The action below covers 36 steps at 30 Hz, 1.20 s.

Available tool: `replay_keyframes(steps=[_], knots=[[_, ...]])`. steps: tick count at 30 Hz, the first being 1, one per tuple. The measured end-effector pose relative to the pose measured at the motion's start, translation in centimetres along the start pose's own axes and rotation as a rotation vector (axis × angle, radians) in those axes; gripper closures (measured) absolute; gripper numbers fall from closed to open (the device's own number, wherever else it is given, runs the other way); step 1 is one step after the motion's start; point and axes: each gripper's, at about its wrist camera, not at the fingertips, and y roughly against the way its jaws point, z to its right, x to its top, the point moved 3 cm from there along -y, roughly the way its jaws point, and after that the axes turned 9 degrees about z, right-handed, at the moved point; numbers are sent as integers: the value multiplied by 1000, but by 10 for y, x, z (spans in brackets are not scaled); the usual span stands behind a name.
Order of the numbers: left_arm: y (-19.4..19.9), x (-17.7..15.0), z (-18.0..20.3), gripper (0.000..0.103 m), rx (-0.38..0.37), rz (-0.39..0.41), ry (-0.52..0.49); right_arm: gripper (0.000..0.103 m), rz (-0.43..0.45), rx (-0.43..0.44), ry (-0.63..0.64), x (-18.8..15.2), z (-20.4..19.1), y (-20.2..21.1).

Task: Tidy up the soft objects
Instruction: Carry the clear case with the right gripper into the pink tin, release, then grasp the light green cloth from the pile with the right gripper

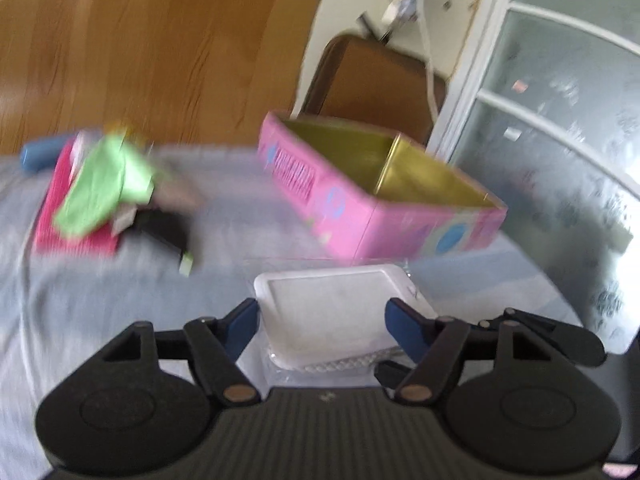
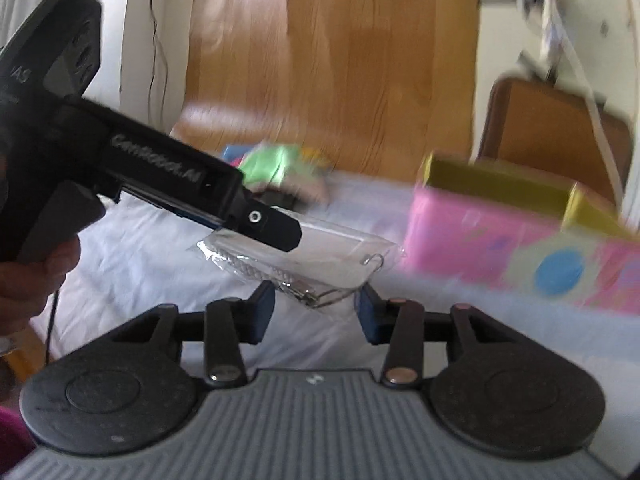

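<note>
Early stage, by my read: pink box [image 1: 380, 208] looks empty in what shows of its gold interior, nothing sorted into it yet.

Left gripper [image 1: 320, 320]: from its own camera the blue fingers sit apart with the white pouch [image 1: 340, 308] between them; can't tell if they bear on it. In the right wrist view the same gripper's black fingertip overlaps the top of the clear bag [image 2: 304, 256], which seems raised off the sheet. So probably carried, not confirmed.

Right gripper [image 2: 316, 312]: fingers apart, nothing gripped, just below the bag's near edge.

Left to do: pouch into the box, then the far-left pile – green cloth [image 1: 104, 184], dark item [image 1: 164, 228], magenta flat piece [image 1: 60, 220], blue cylinder [image 1: 44, 154] behind.

Materials:
- Pouch: white padded square, stitched border, inside crinkly clear plastic; metal ring and chain [image 2: 320, 292] at one edge.
- Box: rigid rectangular, glossy pink print with blue circles, gold lining.
- Surface: wrinkled pale blue bedsheet [image 1: 240, 216].
- Green cloth: limp, crumpled.

Both views are motion-blurred.
</note>
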Motion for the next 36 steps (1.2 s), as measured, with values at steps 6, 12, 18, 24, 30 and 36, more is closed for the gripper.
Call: replay_keyframes(steps=[6, 12, 18, 24, 30, 36], knots=[[-32, 62, 43, 31, -65, 104, -95, 56, 113, -144, 41, 33, 52, -2], [-109, 90, 81, 31, -107, 108, -153, 56, 92, -259, -14, 40, 123, -24], [-170, 88, 82, 30, -59, 47, -101, 44, 34, -356, -49, 27, 156, -41], [-142, 81, 66, 28, -36, 102, -62, 45, 107, -357, -122, 25, 155, -18], [-81, 54, 29, 26, -8, 137, -71, 49, 153, -192, -116, 28, 102, -14], [-27, 17, -59, 26, 253, 136, -23, 59, 45, 16, -50, 32, 42, -56]])
